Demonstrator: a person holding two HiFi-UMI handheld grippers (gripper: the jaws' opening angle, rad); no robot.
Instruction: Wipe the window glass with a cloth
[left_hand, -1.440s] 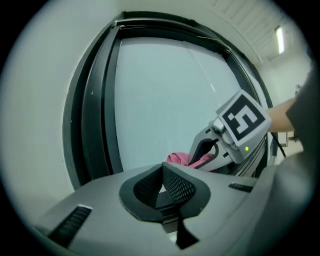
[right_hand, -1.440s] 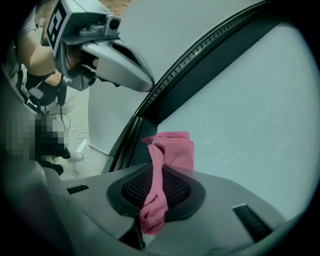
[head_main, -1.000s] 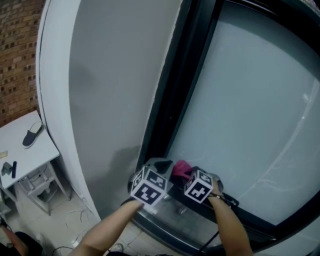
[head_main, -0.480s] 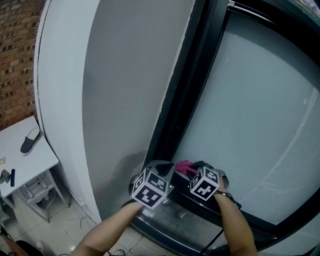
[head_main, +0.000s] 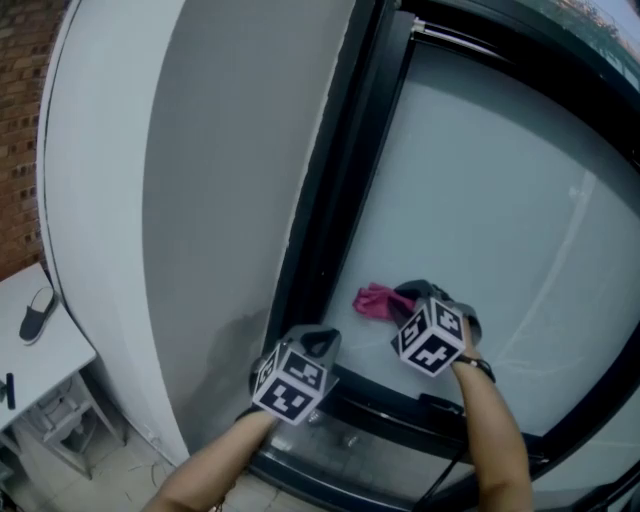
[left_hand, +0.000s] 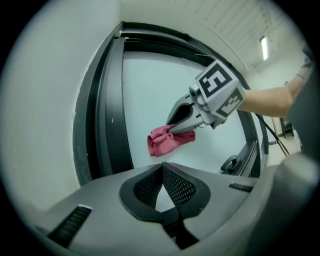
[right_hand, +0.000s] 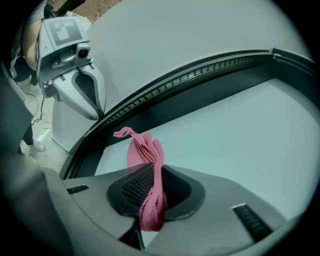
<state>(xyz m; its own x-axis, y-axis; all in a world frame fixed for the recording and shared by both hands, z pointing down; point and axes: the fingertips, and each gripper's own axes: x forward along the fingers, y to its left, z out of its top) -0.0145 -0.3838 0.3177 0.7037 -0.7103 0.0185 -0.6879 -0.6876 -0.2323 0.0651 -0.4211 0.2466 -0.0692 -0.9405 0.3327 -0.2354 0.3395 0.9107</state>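
Observation:
A pink cloth (head_main: 377, 301) (left_hand: 167, 141) (right_hand: 147, 172) is pinched in my right gripper (head_main: 400, 298) (right_hand: 150, 187), which is shut on it and holds it against the lower left of the frosted window glass (head_main: 500, 220) (left_hand: 150, 95) (right_hand: 235, 125). The cloth bunches out past the jaw tips onto the pane. My left gripper (head_main: 318, 345) (left_hand: 162, 172) hovers lower and to the left, by the black window frame (head_main: 330, 210); its jaws are shut together with nothing between them.
A grey wall (head_main: 200, 200) runs left of the frame. A black sill and track (head_main: 390, 420) lie below the glass. A white table (head_main: 40, 350) with a dark shoe (head_main: 35, 315) stands at the far left, with a brick wall (head_main: 15, 120) behind.
My right gripper has lifted the pink cloth from beside the sill up onto the glass and to the right. The left gripper has stayed near the frame's bottom.

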